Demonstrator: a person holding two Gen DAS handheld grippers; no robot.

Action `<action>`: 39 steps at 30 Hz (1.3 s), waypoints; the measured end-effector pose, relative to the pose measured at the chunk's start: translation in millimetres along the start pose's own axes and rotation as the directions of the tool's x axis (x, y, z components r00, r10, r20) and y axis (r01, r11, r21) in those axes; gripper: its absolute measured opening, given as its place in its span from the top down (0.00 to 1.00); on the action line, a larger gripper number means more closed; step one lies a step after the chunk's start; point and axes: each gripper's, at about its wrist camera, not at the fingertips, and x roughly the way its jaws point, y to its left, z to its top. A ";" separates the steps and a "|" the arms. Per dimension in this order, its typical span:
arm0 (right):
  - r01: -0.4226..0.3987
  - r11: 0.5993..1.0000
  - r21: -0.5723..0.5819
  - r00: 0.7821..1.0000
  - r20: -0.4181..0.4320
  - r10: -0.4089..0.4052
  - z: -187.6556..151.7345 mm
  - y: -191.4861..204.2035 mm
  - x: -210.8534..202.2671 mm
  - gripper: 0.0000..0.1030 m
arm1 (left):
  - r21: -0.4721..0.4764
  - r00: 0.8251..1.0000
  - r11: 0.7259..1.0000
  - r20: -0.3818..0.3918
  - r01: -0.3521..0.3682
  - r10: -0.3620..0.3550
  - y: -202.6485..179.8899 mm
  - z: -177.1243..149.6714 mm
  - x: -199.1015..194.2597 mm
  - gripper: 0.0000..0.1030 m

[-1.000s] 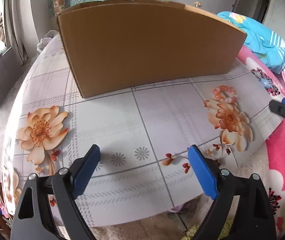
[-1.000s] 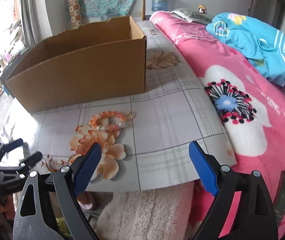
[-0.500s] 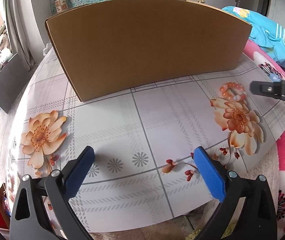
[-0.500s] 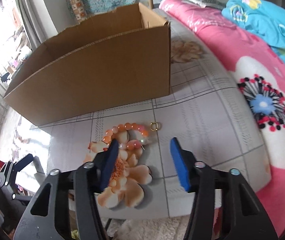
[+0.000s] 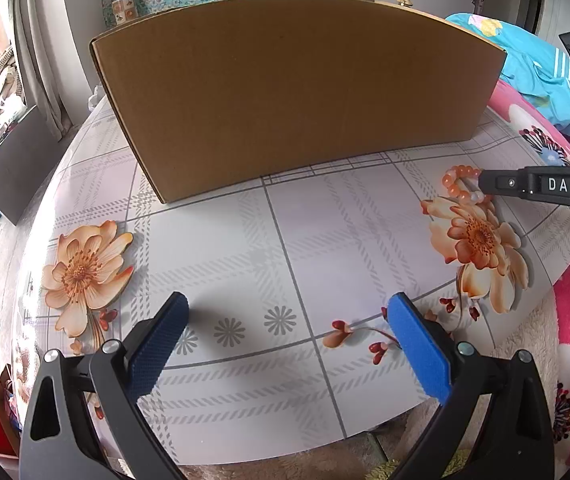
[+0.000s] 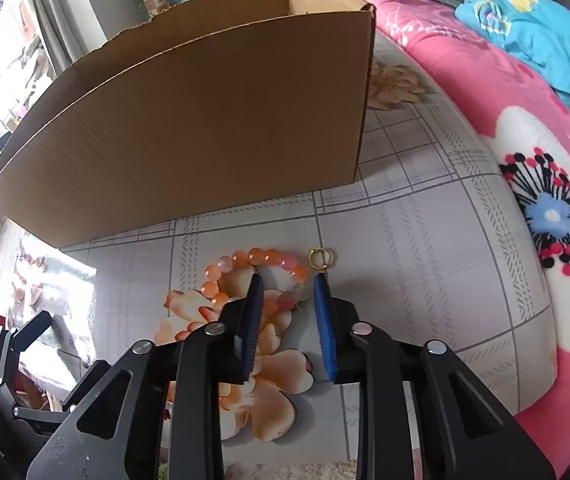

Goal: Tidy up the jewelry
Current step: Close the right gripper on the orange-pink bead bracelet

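A: How are the hands set?

B: The right gripper (image 6: 287, 292) tilts steeply down over the bead bracelet (image 6: 257, 270), its jaws having just been closing; they stand narrow, the bracelet's near side between them, but whether the pads press on it I cannot tell. The left gripper (image 5: 287, 312) hangs spread wide above the surface (image 5: 325, 232), holding nothing.

A: And the container?

B: The cardboard box (image 6: 205, 120) stands open-topped behind the bracelet; its inside is hidden. A small gold ring (image 6: 320, 259) lies just beside the beads.
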 end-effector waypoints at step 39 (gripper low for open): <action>-0.195 0.968 -0.159 0.979 -0.084 0.183 -27.8 94.4 -3.4 0.84 | 0.001 1.000 1.000 0.002 0.000 0.000 0.0 -0.6 -0.5 0.05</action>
